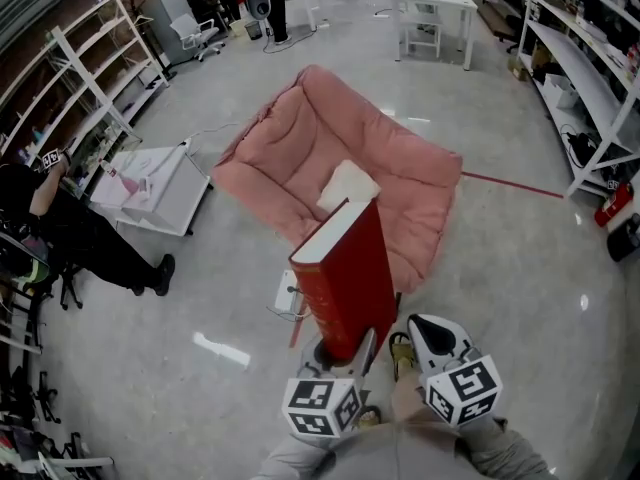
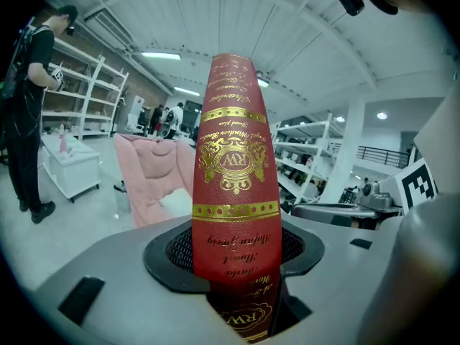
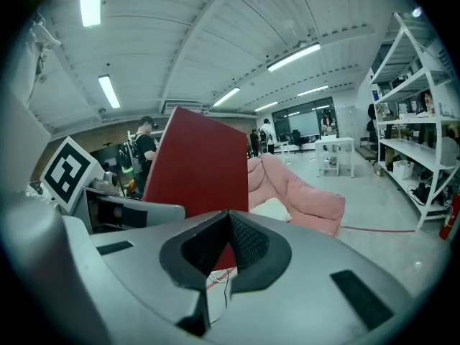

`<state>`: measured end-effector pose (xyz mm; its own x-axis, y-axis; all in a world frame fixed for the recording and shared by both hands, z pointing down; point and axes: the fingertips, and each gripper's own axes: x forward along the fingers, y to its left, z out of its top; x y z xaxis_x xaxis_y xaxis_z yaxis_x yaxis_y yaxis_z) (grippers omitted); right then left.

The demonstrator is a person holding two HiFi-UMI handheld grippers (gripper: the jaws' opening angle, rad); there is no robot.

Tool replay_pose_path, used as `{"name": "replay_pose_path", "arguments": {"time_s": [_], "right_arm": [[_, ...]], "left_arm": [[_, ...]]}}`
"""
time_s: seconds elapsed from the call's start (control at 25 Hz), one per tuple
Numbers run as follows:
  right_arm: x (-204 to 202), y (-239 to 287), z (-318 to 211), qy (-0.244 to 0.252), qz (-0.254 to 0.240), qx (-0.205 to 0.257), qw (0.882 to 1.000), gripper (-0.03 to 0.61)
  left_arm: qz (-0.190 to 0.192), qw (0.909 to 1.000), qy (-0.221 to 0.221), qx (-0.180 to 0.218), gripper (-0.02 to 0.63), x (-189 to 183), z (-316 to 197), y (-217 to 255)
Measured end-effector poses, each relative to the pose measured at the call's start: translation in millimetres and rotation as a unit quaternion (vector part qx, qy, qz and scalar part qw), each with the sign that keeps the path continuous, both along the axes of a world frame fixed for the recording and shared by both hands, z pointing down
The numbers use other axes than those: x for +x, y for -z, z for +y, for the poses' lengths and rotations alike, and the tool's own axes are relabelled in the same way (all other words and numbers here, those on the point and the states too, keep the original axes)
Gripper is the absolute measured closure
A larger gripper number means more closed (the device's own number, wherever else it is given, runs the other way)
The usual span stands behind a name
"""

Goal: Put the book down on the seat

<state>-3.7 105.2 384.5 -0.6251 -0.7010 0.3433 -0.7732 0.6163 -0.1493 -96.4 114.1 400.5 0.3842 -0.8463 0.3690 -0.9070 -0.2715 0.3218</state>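
A thick red book (image 1: 345, 273) with gold print on its spine (image 2: 233, 171) stands upright in the air in front of me. My left gripper (image 1: 340, 353) is shut on its lower end, the black pads (image 2: 180, 254) pressing both covers. Beyond it on the floor lies the pink cushioned seat (image 1: 290, 138), with a cream pillow (image 1: 348, 186) in its middle. The book hangs over the seat's near edge. My right gripper (image 1: 402, 353) is just right of the book, its jaws shut (image 3: 228, 221) on nothing. The red cover (image 3: 201, 164) fills that view's left, with the seat (image 3: 302, 192) behind.
A low white cabinet (image 1: 150, 188) stands left of the seat, and a person in black (image 1: 70, 228) is beside it. White shelving (image 1: 590, 78) lines the right wall and a white table (image 1: 435, 13) stands far back. A red floor line (image 1: 510, 183) runs right of the seat.
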Motion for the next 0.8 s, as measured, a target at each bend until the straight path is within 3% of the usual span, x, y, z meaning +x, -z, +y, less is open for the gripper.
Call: {"name": "replay_pose_path", "arguments": {"time_s": [0.8], "right_arm": [[56, 8, -147, 0.031, 0.001, -0.018, 0.999, 0.574]], "left_arm": [[0.008, 0.9991, 0.024, -0.033, 0.377, 54, -136, -2]]}}
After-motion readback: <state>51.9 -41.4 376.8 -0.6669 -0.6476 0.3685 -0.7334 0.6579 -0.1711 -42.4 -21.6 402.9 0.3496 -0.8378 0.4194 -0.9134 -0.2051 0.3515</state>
